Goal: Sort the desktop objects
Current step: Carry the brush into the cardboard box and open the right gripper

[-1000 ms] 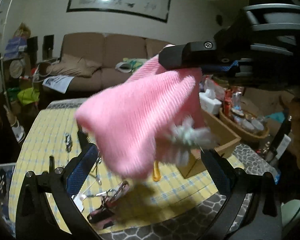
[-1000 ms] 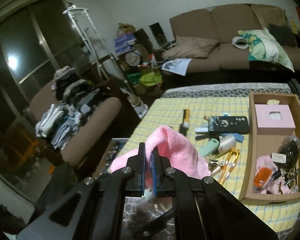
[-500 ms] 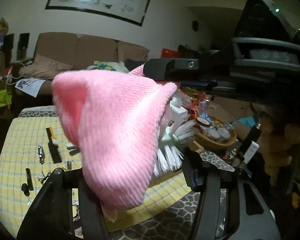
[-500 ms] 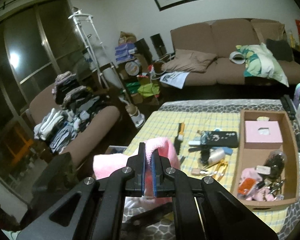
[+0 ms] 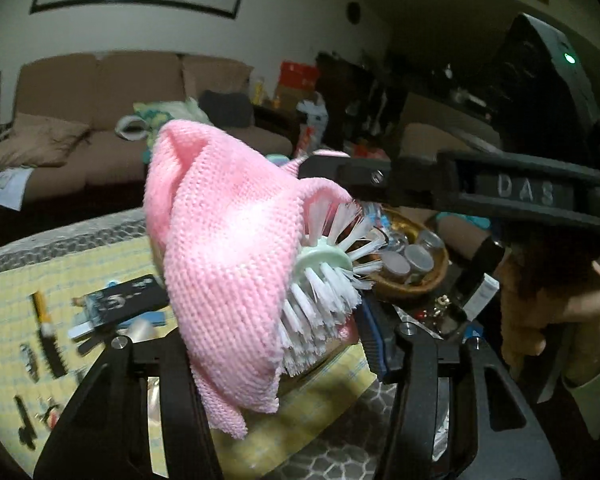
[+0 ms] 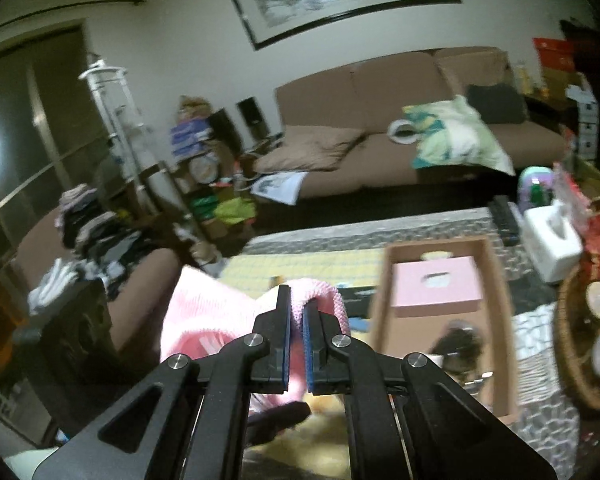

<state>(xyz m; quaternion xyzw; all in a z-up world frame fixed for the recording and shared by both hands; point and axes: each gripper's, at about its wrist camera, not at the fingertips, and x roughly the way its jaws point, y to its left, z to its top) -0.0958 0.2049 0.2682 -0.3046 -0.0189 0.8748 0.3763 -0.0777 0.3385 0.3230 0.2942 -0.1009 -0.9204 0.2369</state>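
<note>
Pink knitted cloth [image 5: 224, 248] hung in the air above the yellow checked tablecloth [image 5: 8, 300], and we saw it draped over a brush [image 5: 324, 280] with a pale green head and white bristles. Our right gripper [image 6: 297, 312] had its jaws pinched tight on a fold of that cloth. The left gripper [image 5: 284, 344] had its jaws closing, with the cloth and the brush between them; we could not tell whether its pads pressed on either. In the right wrist view, a cardboard box [image 6: 496, 280] sat on the table past the cloth, holding a pink tissue box [image 6: 436, 286]. A black comb [image 5: 50, 344] and a dark flat case [image 5: 124, 300] lay on the tablecloth below.
</note>
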